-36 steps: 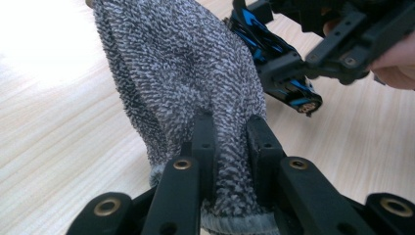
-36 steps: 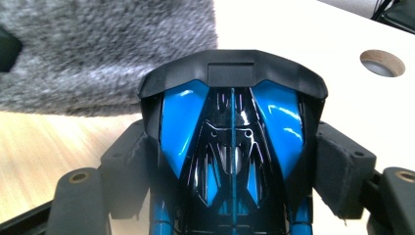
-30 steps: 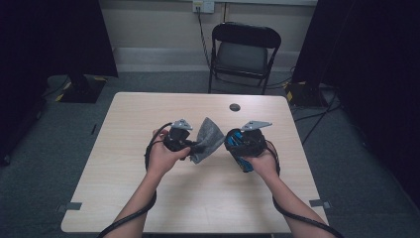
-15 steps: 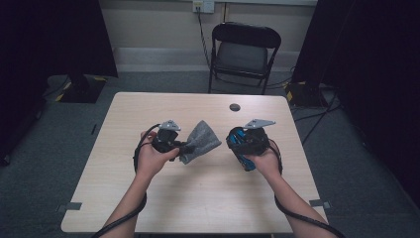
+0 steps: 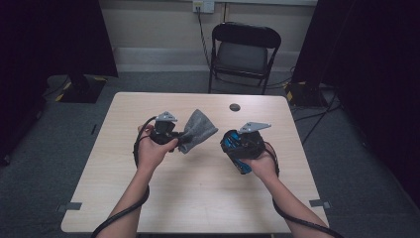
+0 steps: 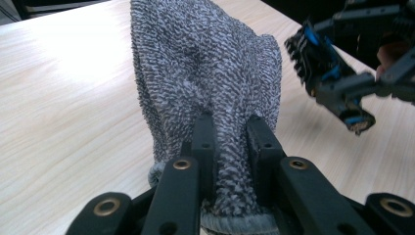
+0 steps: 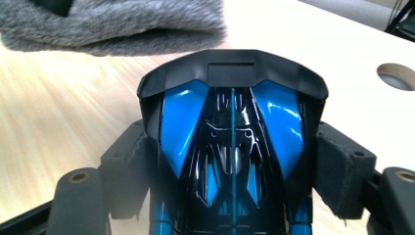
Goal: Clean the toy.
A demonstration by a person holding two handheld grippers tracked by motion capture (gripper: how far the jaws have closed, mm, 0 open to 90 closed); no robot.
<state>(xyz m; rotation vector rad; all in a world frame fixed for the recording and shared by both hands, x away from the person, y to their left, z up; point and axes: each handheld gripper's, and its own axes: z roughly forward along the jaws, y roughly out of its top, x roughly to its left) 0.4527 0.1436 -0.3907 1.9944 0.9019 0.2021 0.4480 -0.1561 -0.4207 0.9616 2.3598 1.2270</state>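
In the left gripper view, the grey knitted cloth pouch (image 6: 205,83) runs off the top edge, and its lower hem is covered by the black jaws of the left gripper (image 6: 230,142) pinching a fold of it. The black and blue toy car (image 6: 333,78) beyond it is cut by the right edge. In the right gripper view the same toy car (image 7: 232,142) fills the gap between the right gripper's (image 7: 235,181) jaws and continues below the bottom edge, so its rear cannot be seen; the grey pouch (image 7: 112,24) is blurred and cropped at the top, and the round hole in the light wooden table (image 7: 397,76) is cut by the right edge
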